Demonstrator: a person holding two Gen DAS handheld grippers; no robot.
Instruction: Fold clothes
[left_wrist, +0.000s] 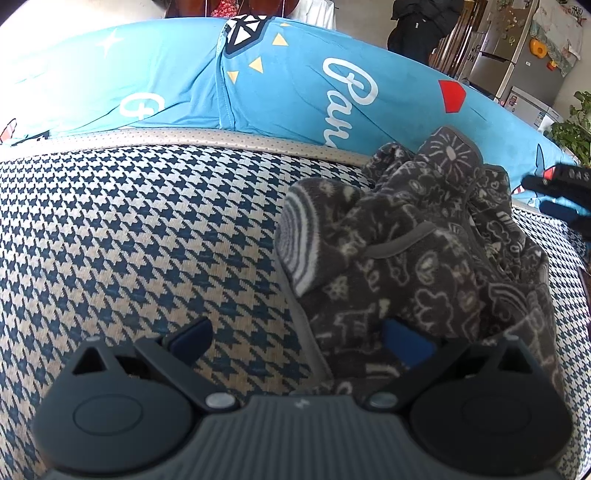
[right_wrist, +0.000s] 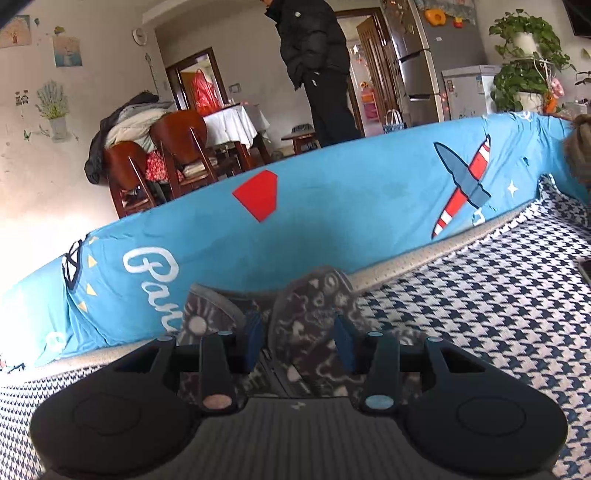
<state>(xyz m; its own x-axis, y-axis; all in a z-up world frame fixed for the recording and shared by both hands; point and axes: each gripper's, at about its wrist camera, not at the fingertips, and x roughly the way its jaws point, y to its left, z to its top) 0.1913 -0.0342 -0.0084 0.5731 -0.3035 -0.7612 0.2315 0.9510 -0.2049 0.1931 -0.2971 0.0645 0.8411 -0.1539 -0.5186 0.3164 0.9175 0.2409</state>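
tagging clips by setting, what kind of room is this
Most likely a lived-in home, an open living and dining area: a sofa with a houndstooth seat cover, a dining table with wooden chairs, and a fridge beyond.

Left of the crumpled grey garment (left_wrist: 417, 243), your houndstooth seat cushion (left_wrist: 129, 229) lies bare and passable; the blue backrest cover (left_wrist: 184, 85) walls the far edge, touching the garment's back.
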